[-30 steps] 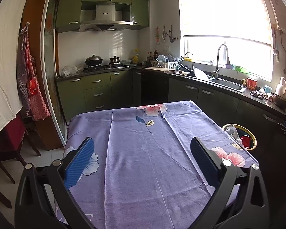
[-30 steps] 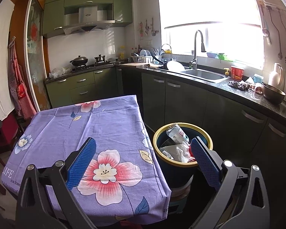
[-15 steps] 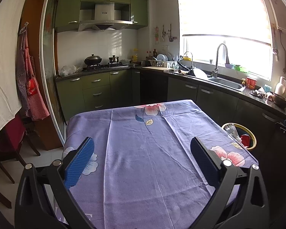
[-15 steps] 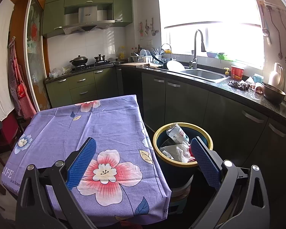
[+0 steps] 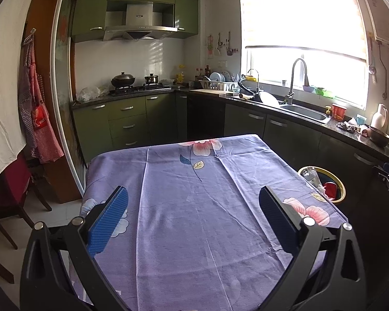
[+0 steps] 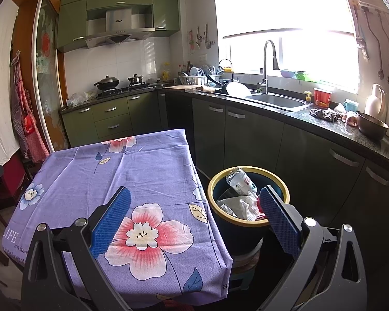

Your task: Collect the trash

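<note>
Yellow-rimmed bin (image 6: pixel 247 221) beside table, plastic bottle (image 6: pixel 240 180), crumpled cloth (image 6: pixel 242 204) inside

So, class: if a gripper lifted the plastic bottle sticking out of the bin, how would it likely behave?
The plastic bottle looks clear and empty, so it is probably light. Its walls seem crumpled, so it would likely give under a squeeze. It leans on the bin rim above a white cloth, so it may slide or roll if nudged.

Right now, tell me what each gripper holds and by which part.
Nothing. The left gripper and right gripper are both open and empty; the trash sits in the bin.
</note>
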Available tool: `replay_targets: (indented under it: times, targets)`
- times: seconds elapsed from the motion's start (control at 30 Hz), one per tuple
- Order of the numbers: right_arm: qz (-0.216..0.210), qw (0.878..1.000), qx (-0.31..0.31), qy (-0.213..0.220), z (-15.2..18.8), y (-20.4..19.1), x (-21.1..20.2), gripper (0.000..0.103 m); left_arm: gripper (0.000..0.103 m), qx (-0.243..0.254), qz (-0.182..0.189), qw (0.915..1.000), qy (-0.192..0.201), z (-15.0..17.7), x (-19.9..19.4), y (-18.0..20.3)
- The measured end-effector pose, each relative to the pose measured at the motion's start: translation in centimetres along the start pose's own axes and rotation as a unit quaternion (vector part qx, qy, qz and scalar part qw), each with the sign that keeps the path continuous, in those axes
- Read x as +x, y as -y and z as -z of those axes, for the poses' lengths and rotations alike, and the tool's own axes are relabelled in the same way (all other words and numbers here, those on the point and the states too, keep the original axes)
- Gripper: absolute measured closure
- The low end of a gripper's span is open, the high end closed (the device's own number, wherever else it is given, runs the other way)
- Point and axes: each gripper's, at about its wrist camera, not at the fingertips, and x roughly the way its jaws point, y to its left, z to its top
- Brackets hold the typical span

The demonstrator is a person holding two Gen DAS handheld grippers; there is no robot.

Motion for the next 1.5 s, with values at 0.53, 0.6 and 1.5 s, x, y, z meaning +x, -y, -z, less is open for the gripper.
replay_targets:
  times: [0.53, 0.6, 1.5]
  targets:
    - [0.000, 1.000, 0.001, 0.000, 0.0, 0.0, 0.0, 0.005, 0.007, -0.002, 0.011, 0.9999, -0.003, 0.2, 0.2, 0.2]
    - [0.000, 1.000, 0.000, -0.001, 0.0, 0.0, 0.0, 0.005, 0.007, 0.000, 0.011, 0.9999, -0.004, 0.2, 0.3, 0.2]
    - [-0.005, 1.000, 0.001, -0.011, 0.3, -0.2, 1.2, 0.005, 0.007, 0.006, -0.007, 0.9992, -0.039, 0.1, 3.1, 0.6]
